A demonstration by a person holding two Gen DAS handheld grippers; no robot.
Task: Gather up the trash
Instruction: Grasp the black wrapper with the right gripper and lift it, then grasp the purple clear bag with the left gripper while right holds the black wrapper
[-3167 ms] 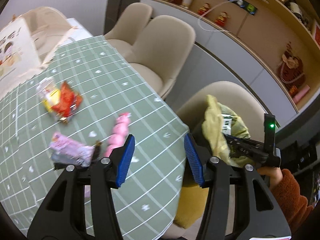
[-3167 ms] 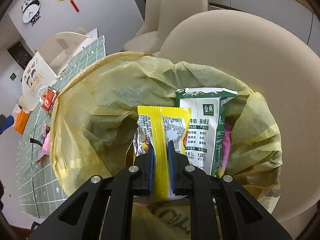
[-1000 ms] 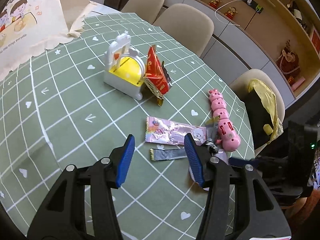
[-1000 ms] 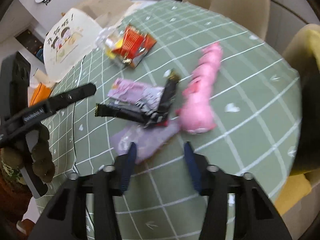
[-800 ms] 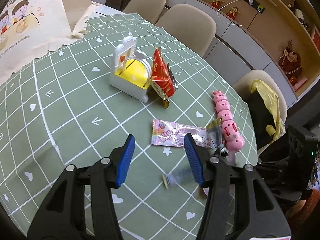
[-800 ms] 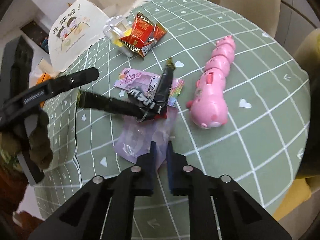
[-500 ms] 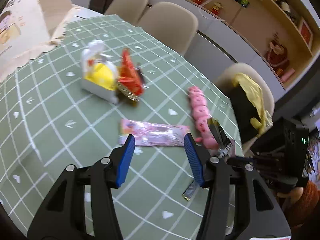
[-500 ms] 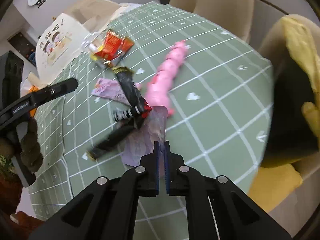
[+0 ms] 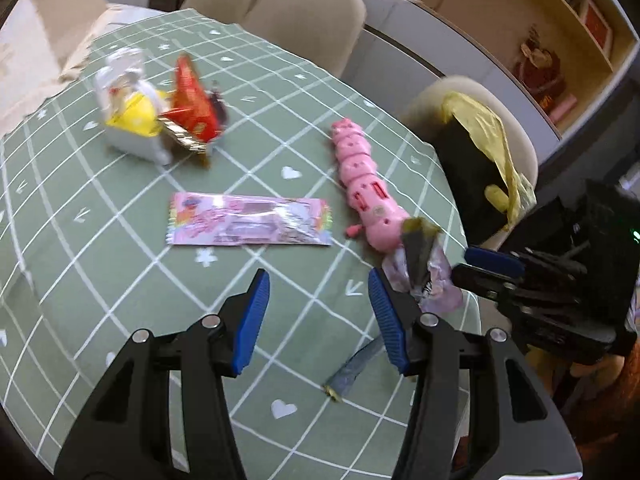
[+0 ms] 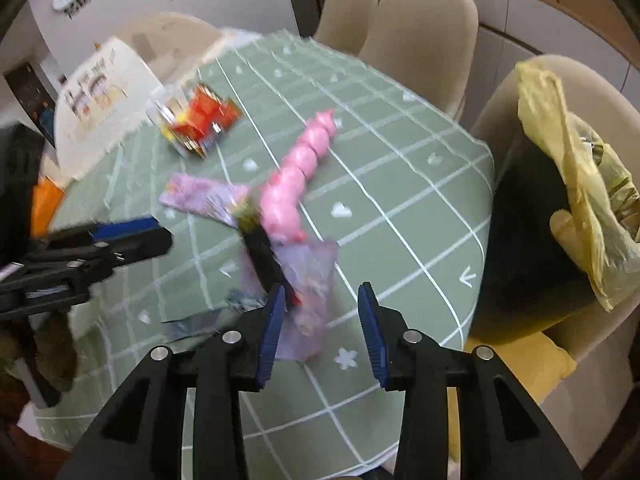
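On the green checked table (image 9: 120, 272) lie a long pink wrapper (image 9: 248, 226), a grey strip wrapper (image 9: 356, 368) and a red snack packet (image 9: 192, 108). My left gripper (image 9: 318, 316) hovers open over the table with nothing between its fingers. My right gripper (image 10: 322, 330) is near the table's edge and its jaws are opening. A blurred purple wrapper (image 10: 308, 280) and a black wrapper (image 10: 264, 260) sit between them, against the left pad (image 10: 274, 328); the right pad is clear of them. A black bin (image 10: 528, 260) lined with a yellow bag (image 10: 572, 184) stands on the chair to the right.
A pink caterpillar toy (image 9: 364, 188) lies mid-table, and a white and yellow toy (image 9: 128, 120) stands by the red packet. Beige chairs (image 9: 308, 16) ring the table. A paper bag (image 10: 100, 96) and an orange item (image 10: 44, 204) are at the far left.
The right gripper shut on the purple wrapper and lifted it, with the black wrapper, toward the table's edge; now its jaws have spread. The left gripper has swung toward the right side of the table.
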